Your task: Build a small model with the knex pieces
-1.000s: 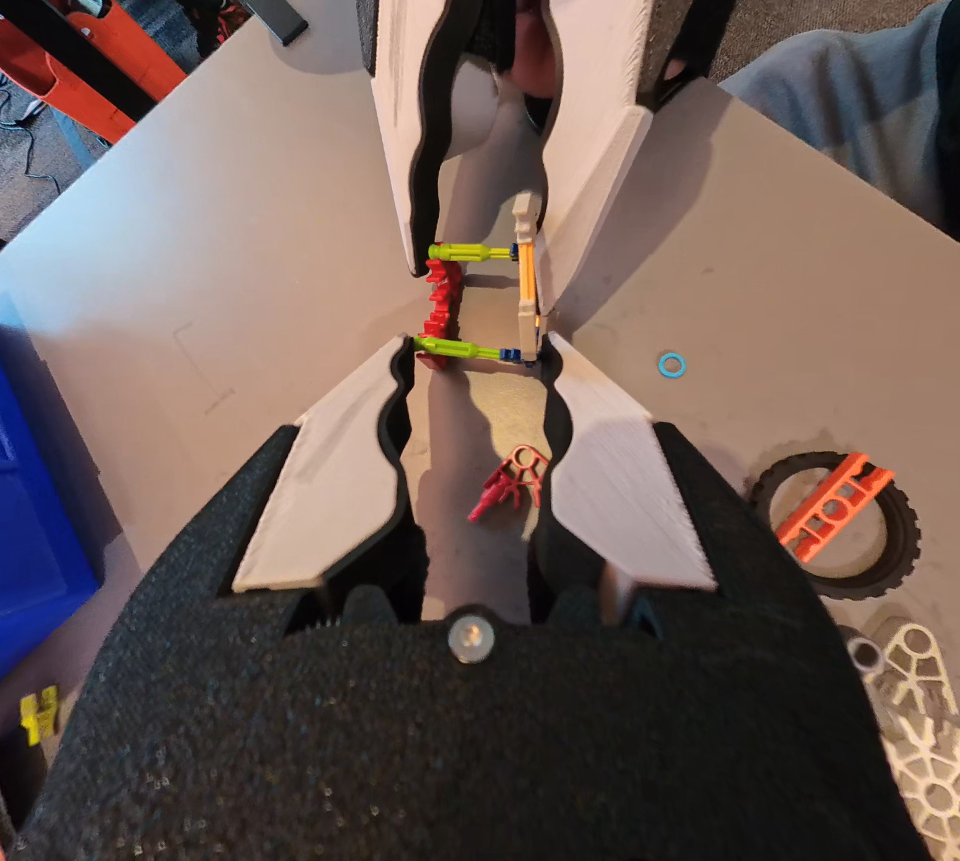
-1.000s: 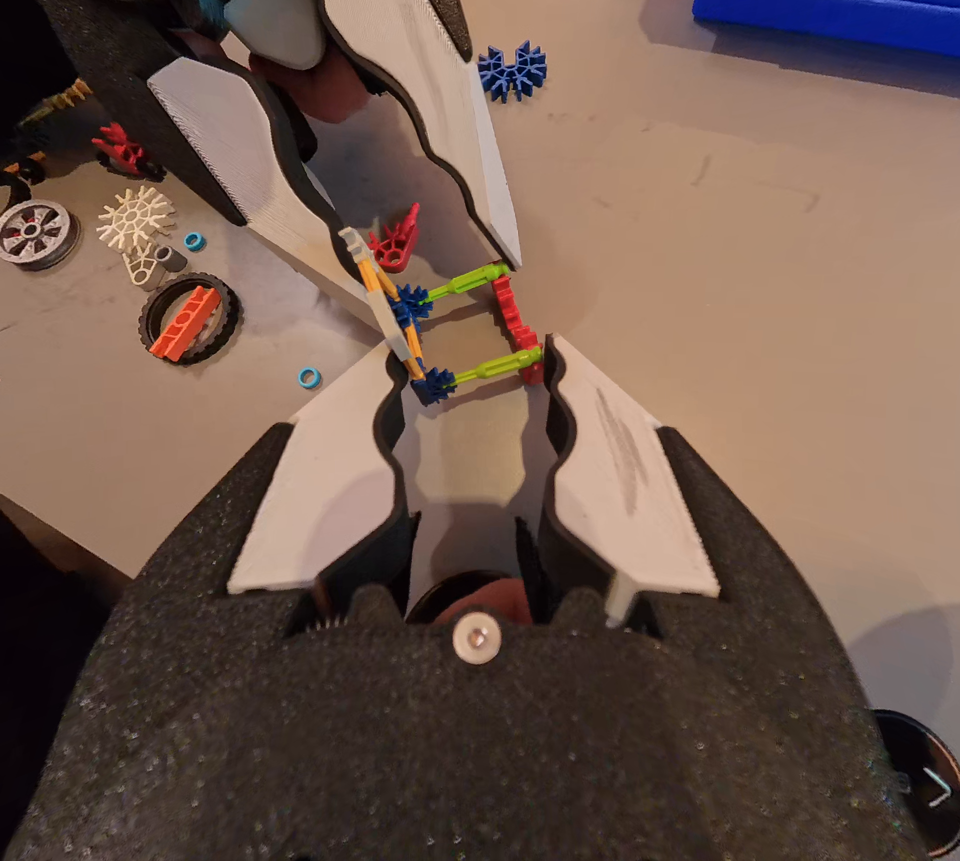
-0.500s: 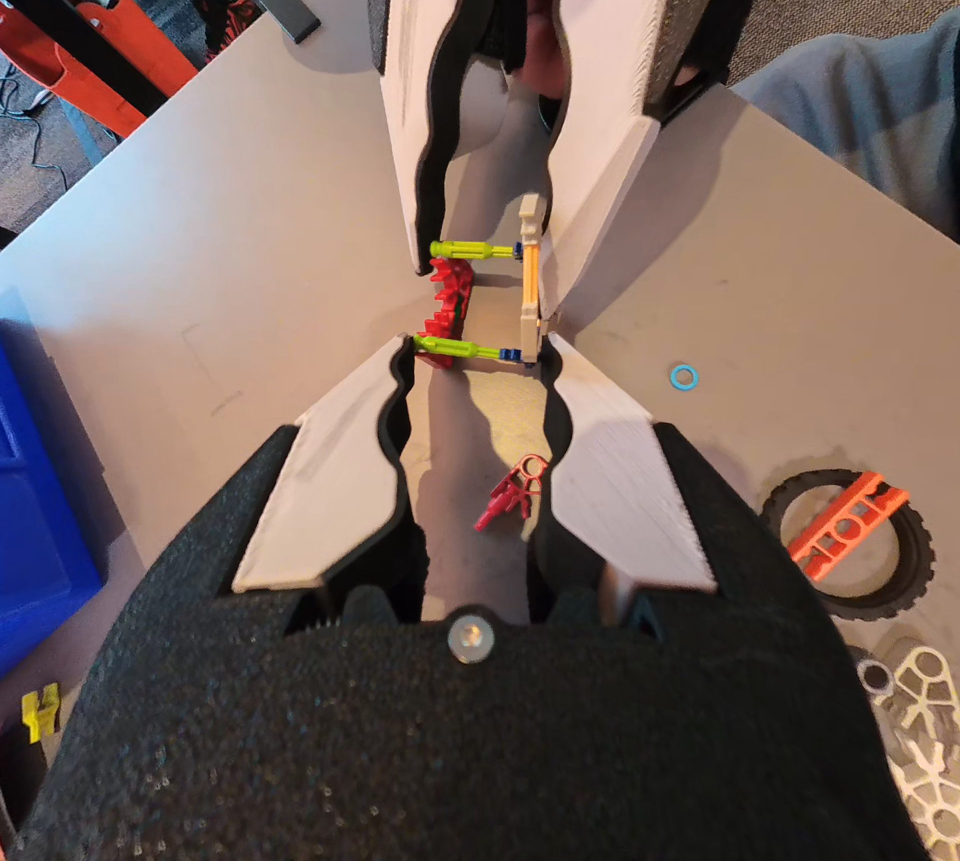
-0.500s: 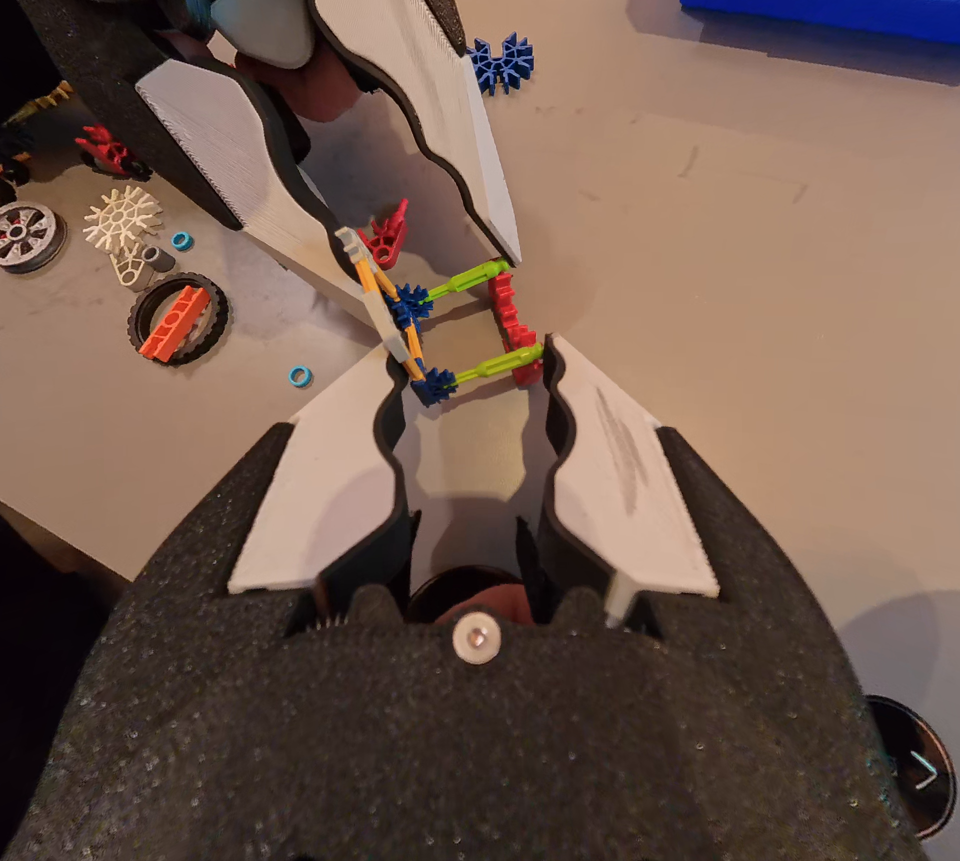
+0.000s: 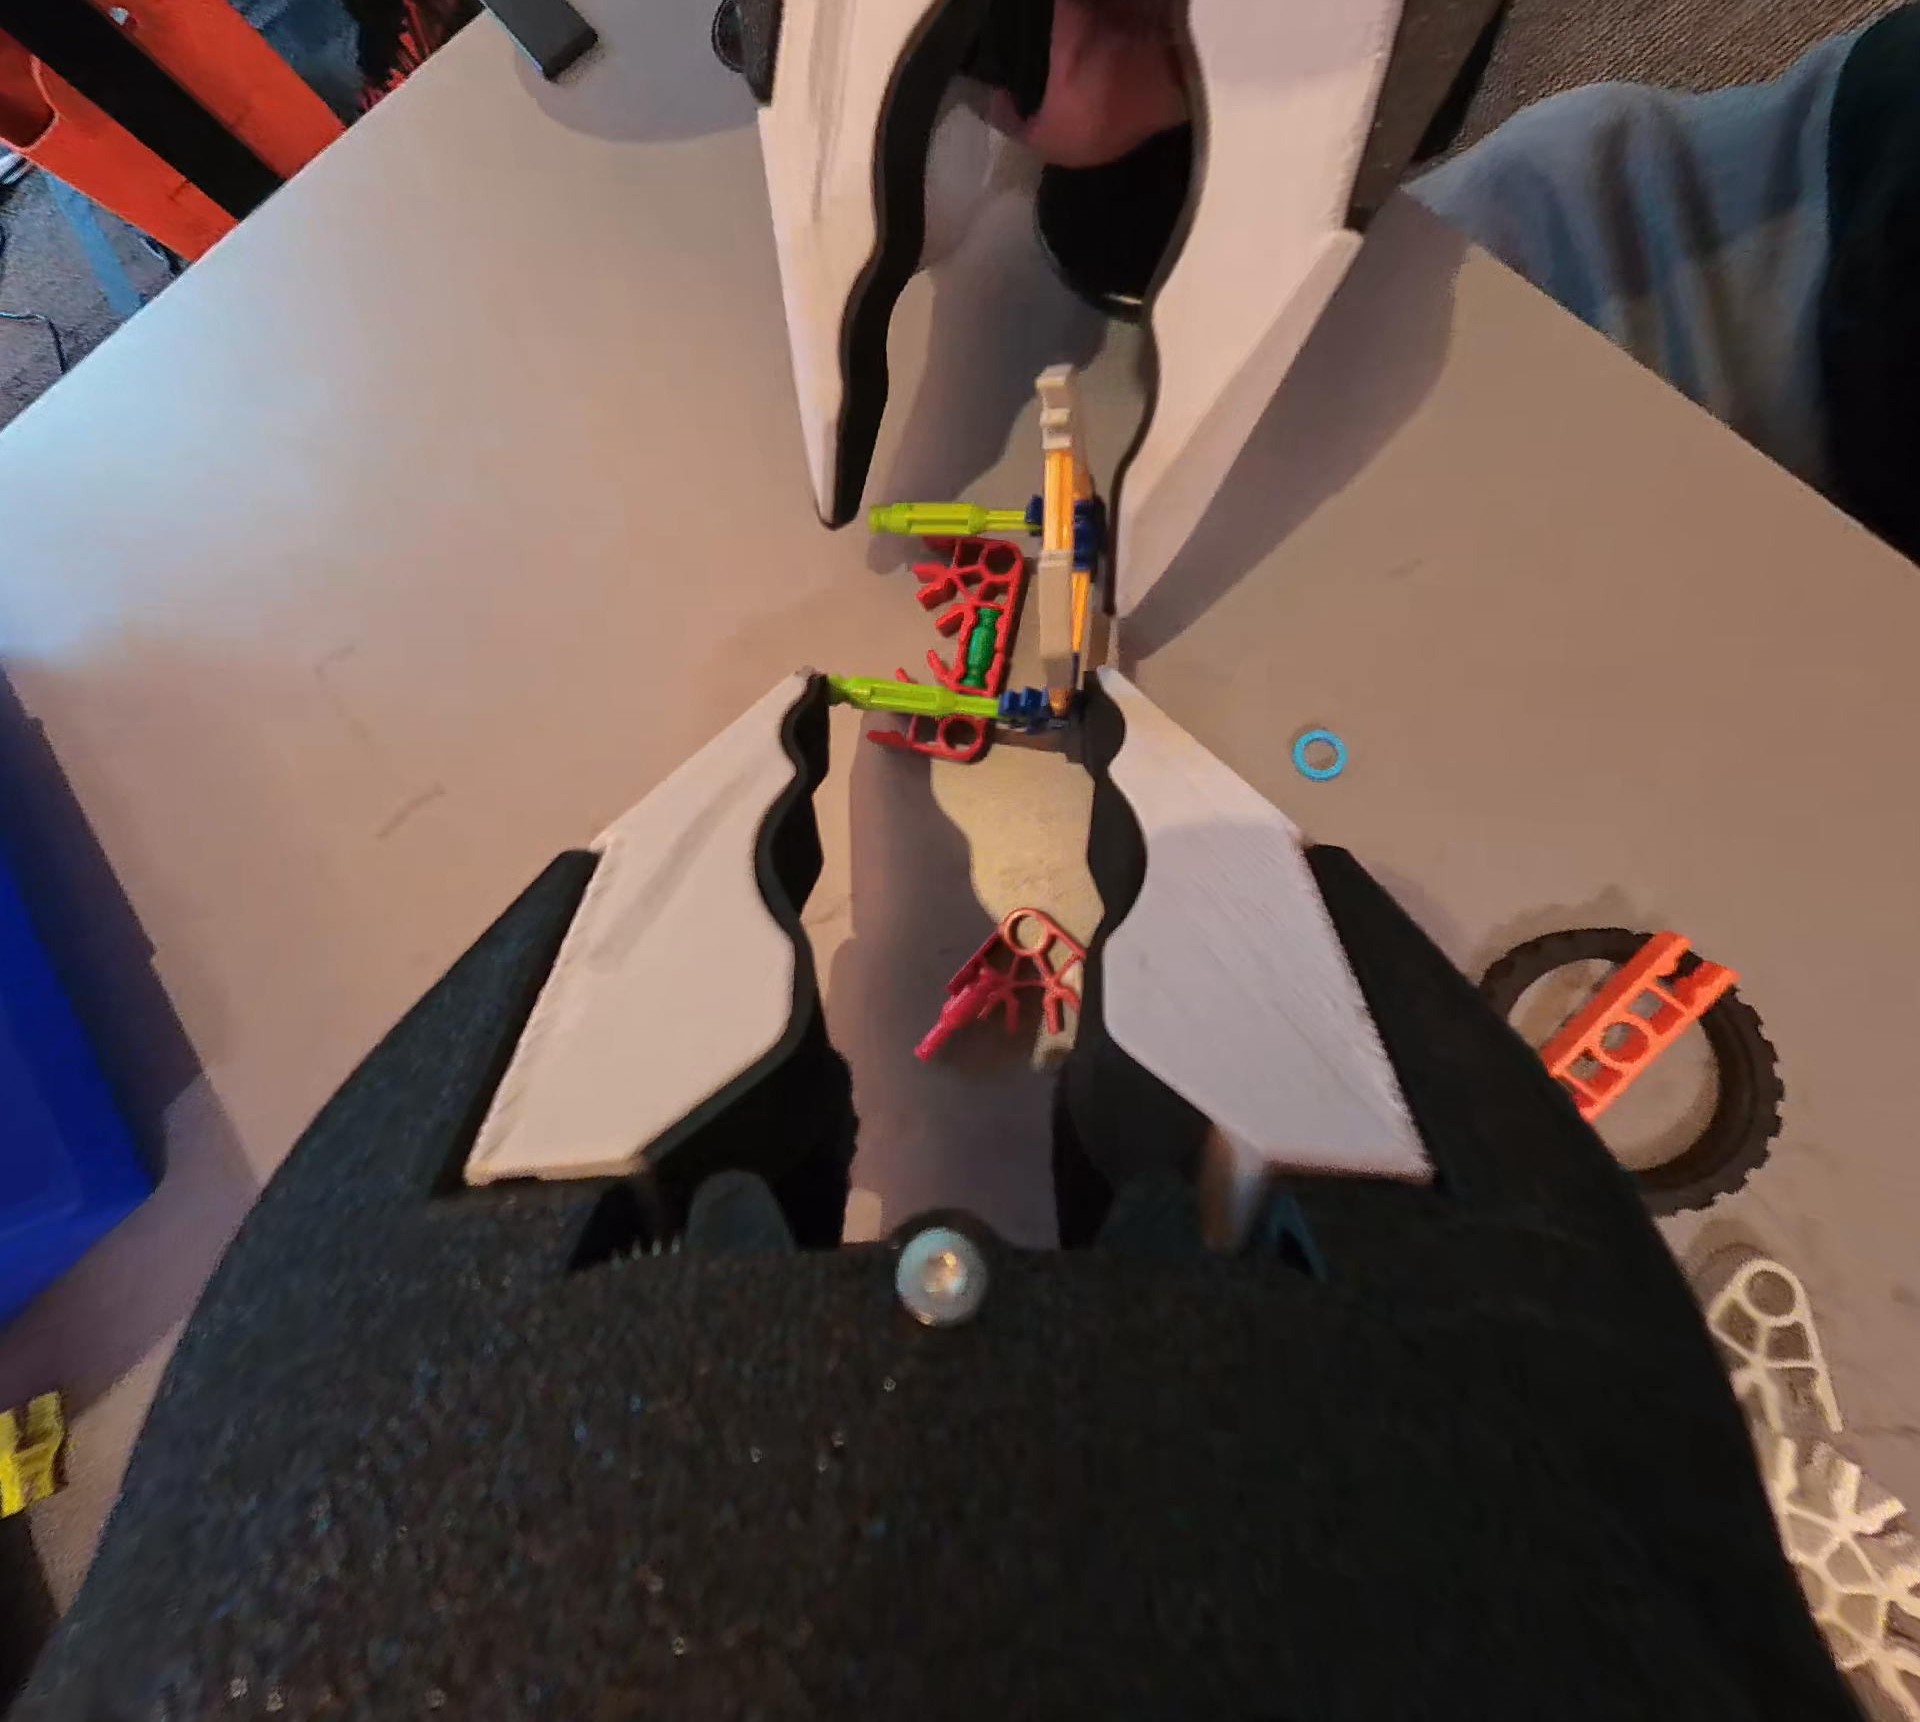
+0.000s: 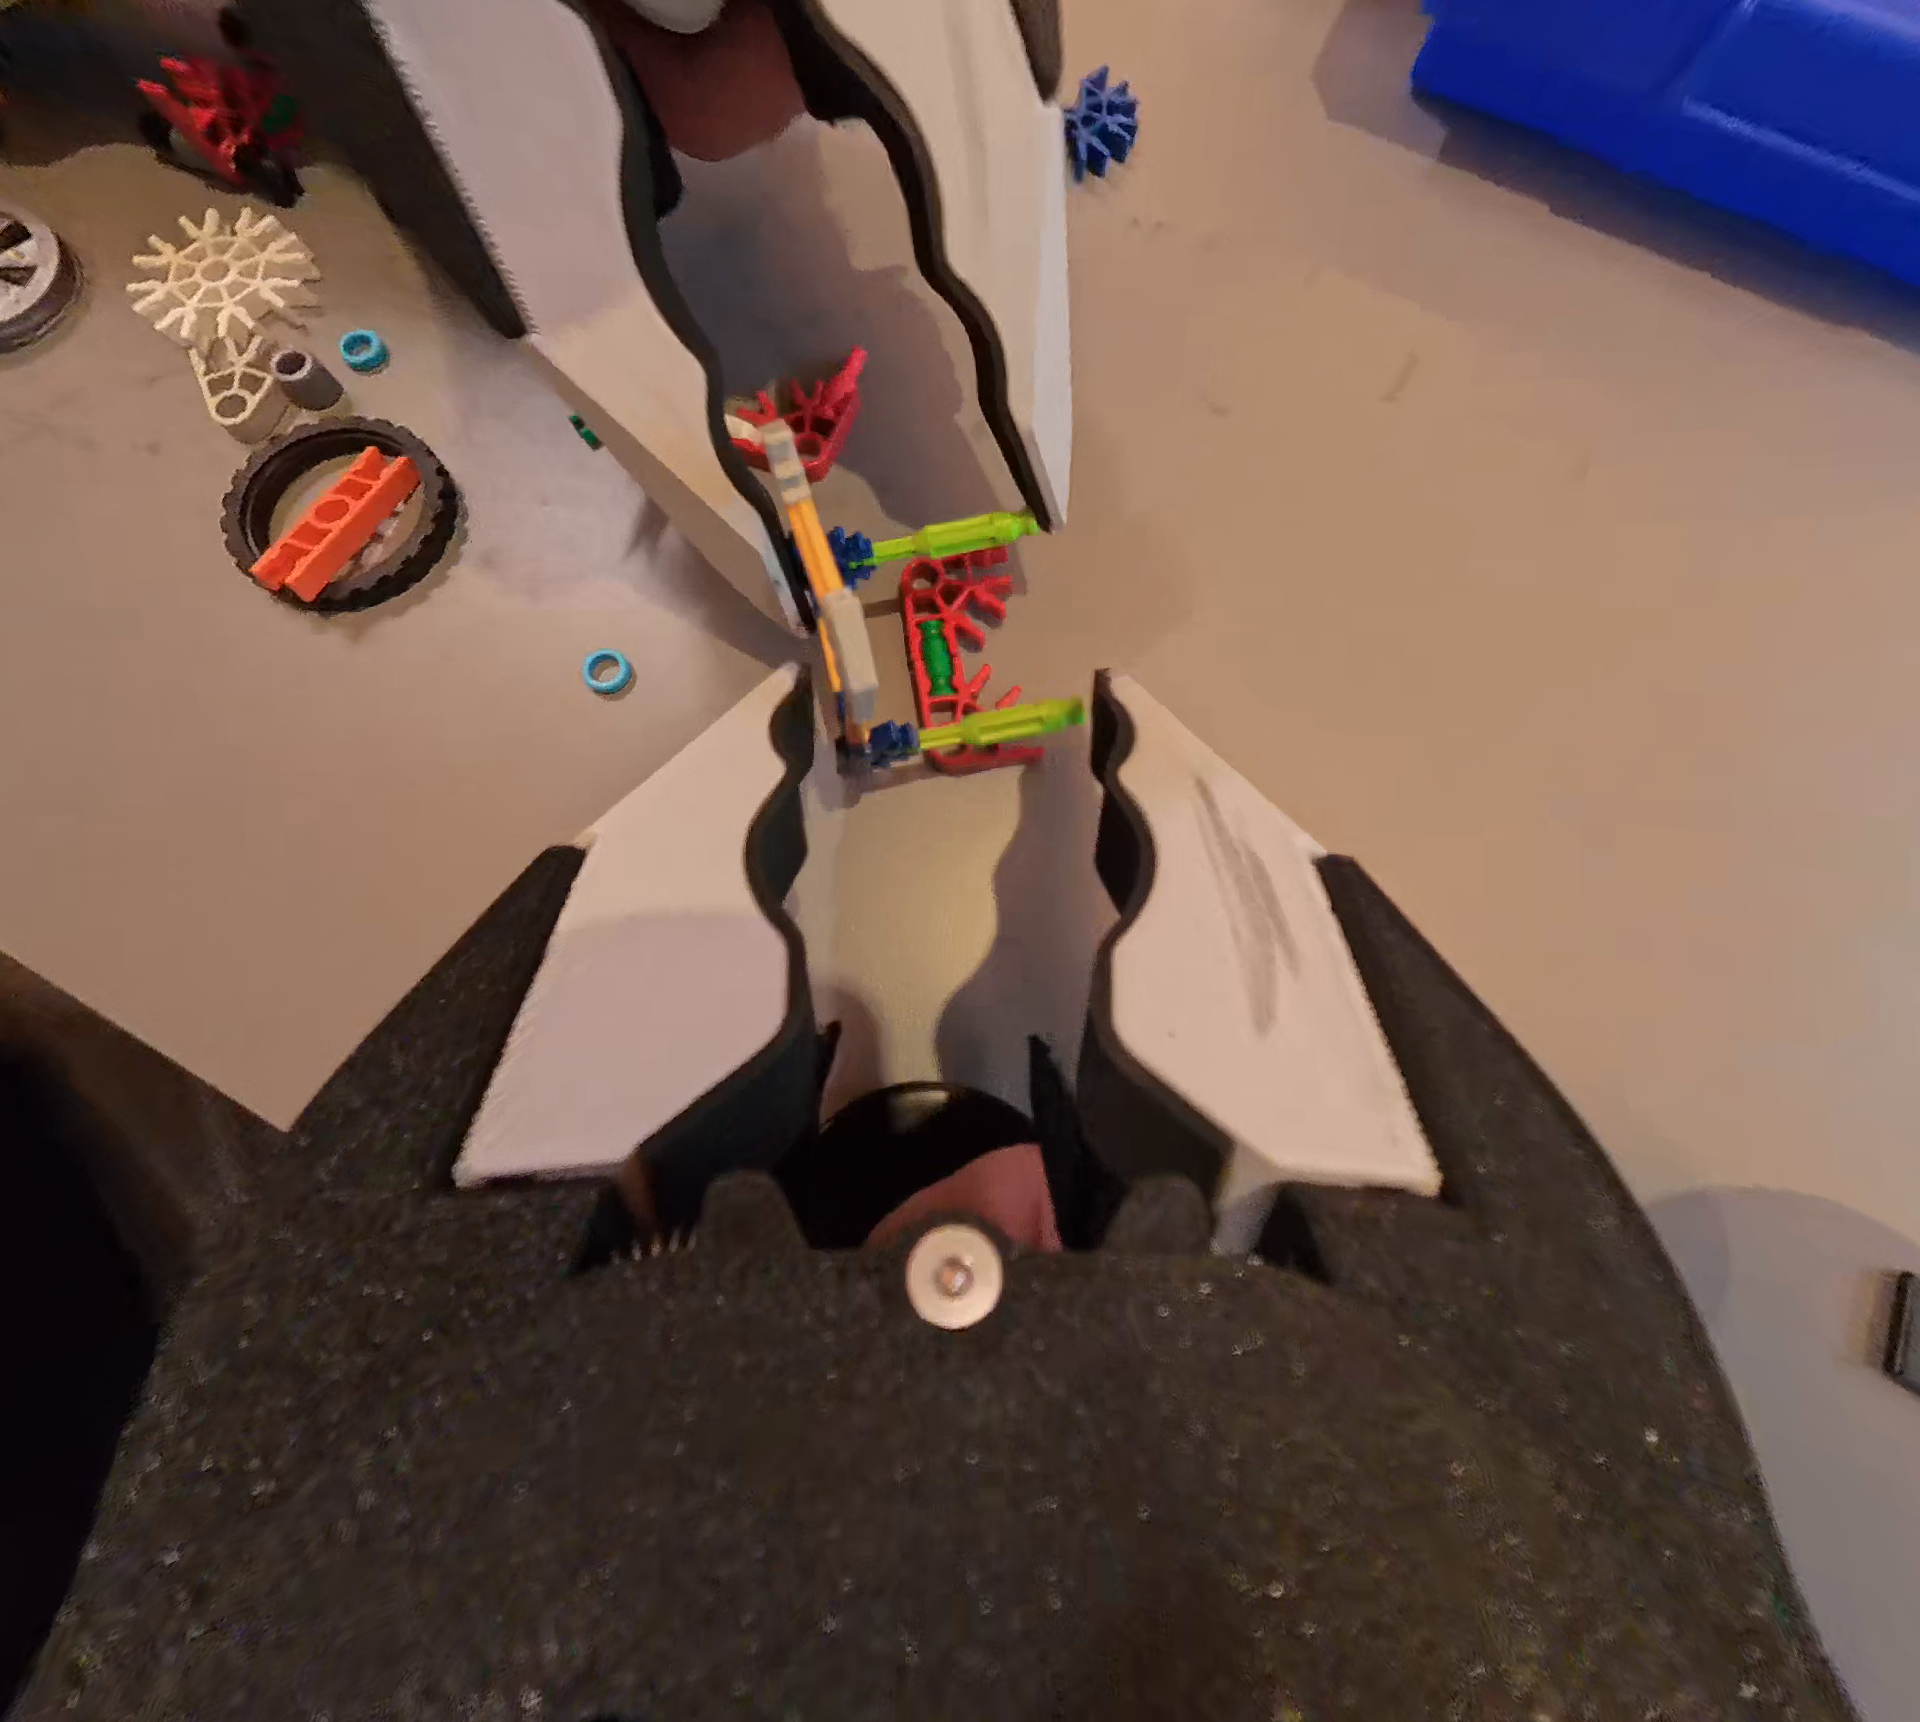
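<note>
A small rod frame point(image 5: 1060, 571) of two lime rods, blue connectors, an orange rod and a tan piece hangs just above the grey table. My left gripper point(image 5: 956, 690) is shut on it across one lime rod. My right gripper point(image 6: 948, 680) faces it from the other side. Its jaws stand around the other lime rod with small gaps, open. A red connector pair joined by a green rod point(image 6: 940, 654) lies flat on the table under the frame point(image 6: 847, 633), free of the lime rods; it also shows in the left wrist view point(image 5: 971, 633).
A loose red connector point(image 5: 1013, 976) lies between my left fingers. A black tyre with an orange piece point(image 6: 343, 514), blue rings point(image 6: 608, 673), white connectors point(image 6: 218, 280) and a blue connector point(image 6: 1101, 119) lie around. A blue bin point(image 6: 1662, 41) stands far right. A person's sleeve point(image 5: 1662, 238) is nearby. The tips of both grippers are at nearly the same place. My left tips are roughly 6 centimeters from the loose red connector point(image 5: 1013, 976). Seen from the right wrist view point(image 6: 798, 409) as well.
The red connector pair has come off the lime rods' ends and dropped flat onto the table. The right gripper's jaws have parted slightly. Both views have shifted a little.
</note>
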